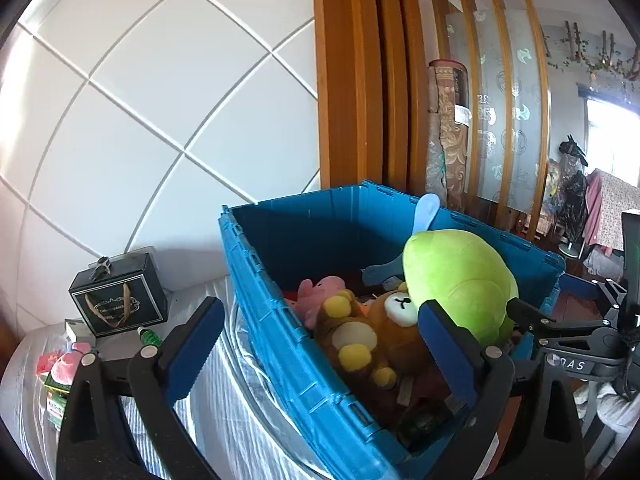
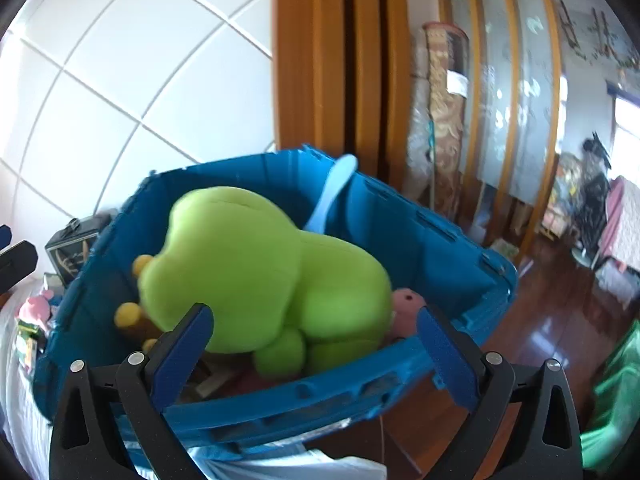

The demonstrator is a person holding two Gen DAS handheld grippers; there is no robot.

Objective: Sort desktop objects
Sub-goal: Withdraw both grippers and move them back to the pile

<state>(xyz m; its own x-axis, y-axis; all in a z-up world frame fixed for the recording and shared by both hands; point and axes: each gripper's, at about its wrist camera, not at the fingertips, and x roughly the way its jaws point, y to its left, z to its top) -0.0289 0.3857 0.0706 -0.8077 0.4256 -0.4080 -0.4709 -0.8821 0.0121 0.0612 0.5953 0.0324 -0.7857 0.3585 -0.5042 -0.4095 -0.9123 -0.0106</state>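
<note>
A blue plastic crate stands on the covered desk. In it lie a lime-green plush, a brown bear plush, a pink plush and a light blue spoon-shaped toy. My left gripper is open and empty, straddling the crate's left wall. My right gripper is open and empty, just above the crate's near rim, right behind the green plush. The right gripper's body shows at the right edge of the left wrist view.
A black gift box stands on the striped cloth by the white tiled wall. Small packets, a pink toy and a green-capped bottle lie near it. Wooden screen and dark floor are right.
</note>
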